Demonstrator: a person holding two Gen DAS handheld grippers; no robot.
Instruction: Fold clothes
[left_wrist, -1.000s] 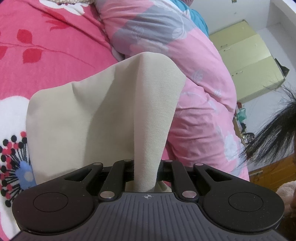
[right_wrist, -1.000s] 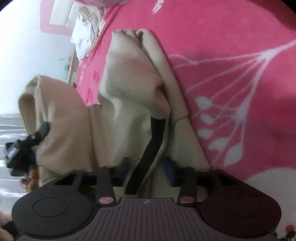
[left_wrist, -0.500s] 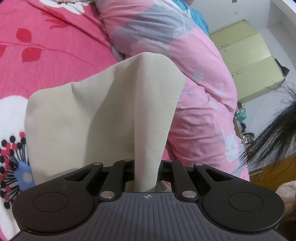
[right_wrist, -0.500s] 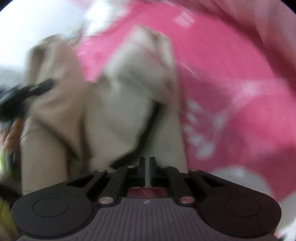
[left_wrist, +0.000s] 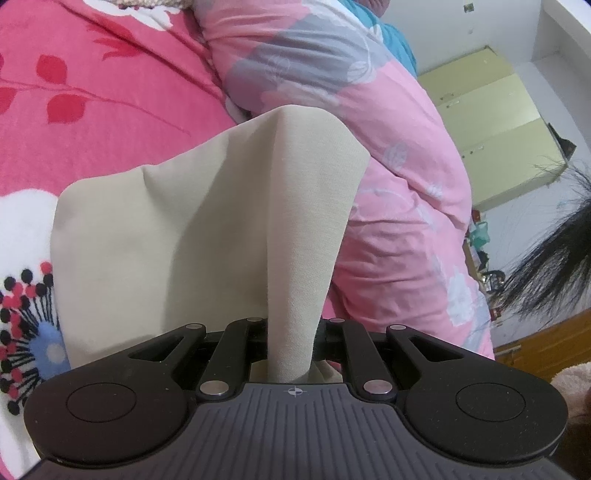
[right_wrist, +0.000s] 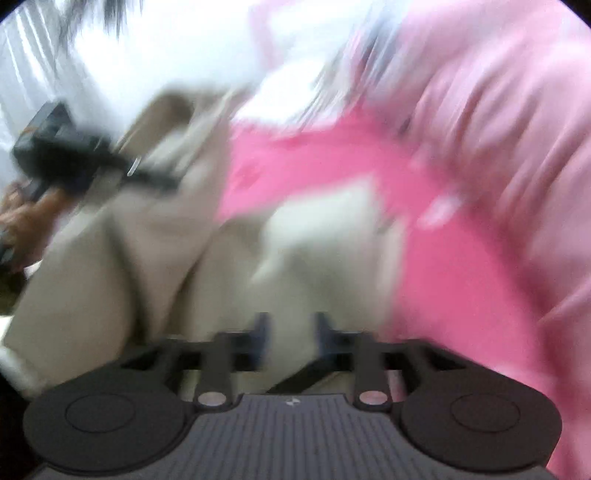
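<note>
A beige garment (left_wrist: 192, 236) lies on the pink flowered bedspread (left_wrist: 92, 92). One fold of it rises in a taut ridge into my left gripper (left_wrist: 291, 332), which is shut on it. The right wrist view is heavily blurred. There the same beige garment (right_wrist: 159, 258) lies crumpled on the left, and the left gripper (right_wrist: 162, 177) holds its raised edge with a hand behind it. My right gripper (right_wrist: 291, 325) has its jaws opening, with a clear gap between the blue-tipped fingers (right_wrist: 261, 326). Beige cloth and a dark strap (right_wrist: 306, 373) show behind and below the gap, and the pads press on nothing.
A rolled pink and grey quilt (left_wrist: 369, 147) lies along the far side of the bed. Pale yellow cabinets (left_wrist: 495, 122) and a white wall stand beyond it. Dark hair of a person (left_wrist: 546, 258) hangs in at the right.
The right gripper has let go of the beige garment, risen and rolled, and its view has swung towards the quilt. The left gripper and its fold have not moved.
</note>
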